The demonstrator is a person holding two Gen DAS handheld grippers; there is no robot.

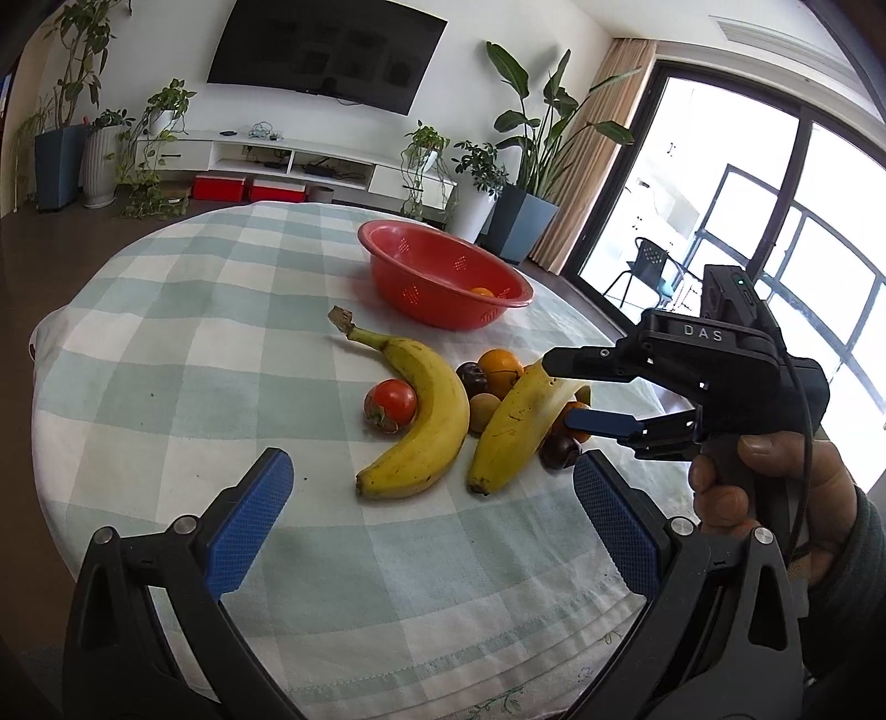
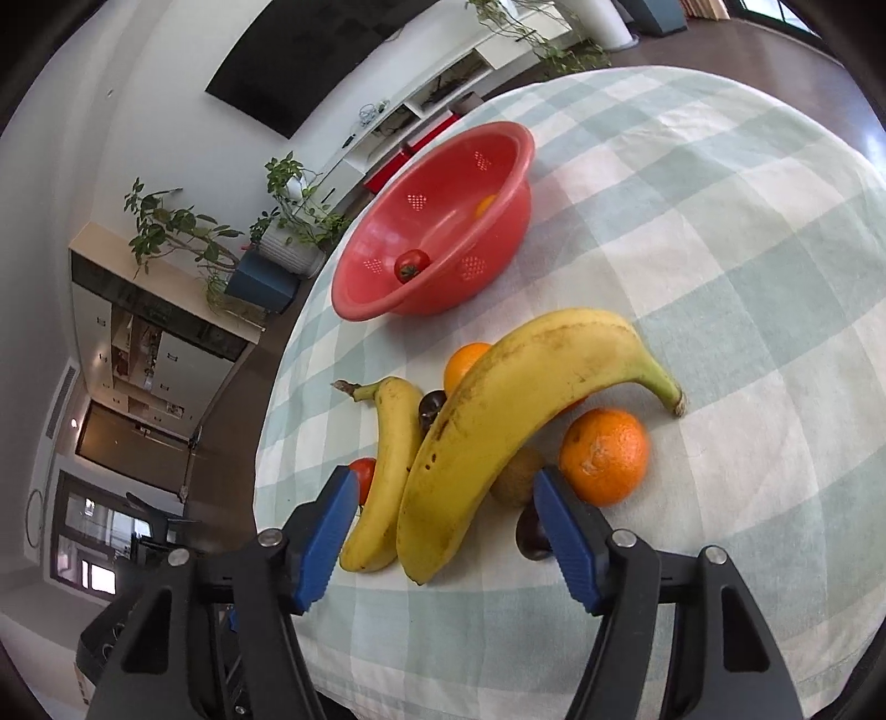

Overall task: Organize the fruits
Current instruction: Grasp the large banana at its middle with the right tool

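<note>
A red basket (image 1: pixel 404 243) (image 2: pixel 354 299) stands on the checked table and holds a tomato (image 2: pixel 411 265) and an orange (image 1: pixel 480 291). In front of it lie two bananas (image 1: pixel 426 415) (image 1: pixel 512 423), a tomato (image 1: pixel 391 402), oranges (image 1: pixel 500 366) (image 2: pixel 603 455), dark plums (image 1: pixel 559 451) and a brown kiwi (image 2: pixel 518 476). My right gripper (image 2: pixel 443 512) (image 1: pixel 556 392) is open, its fingers either side of the larger banana (image 2: pixel 515 415). My left gripper (image 1: pixel 432 526) is open and empty, just short of the bananas.
The round table carries a green and white checked cloth (image 1: pixel 221 332). Its edge curves close behind the basket. Beyond are a TV (image 1: pixel 326 50), a white cabinet, potted plants (image 1: pixel 531 166) and glass doors at the right.
</note>
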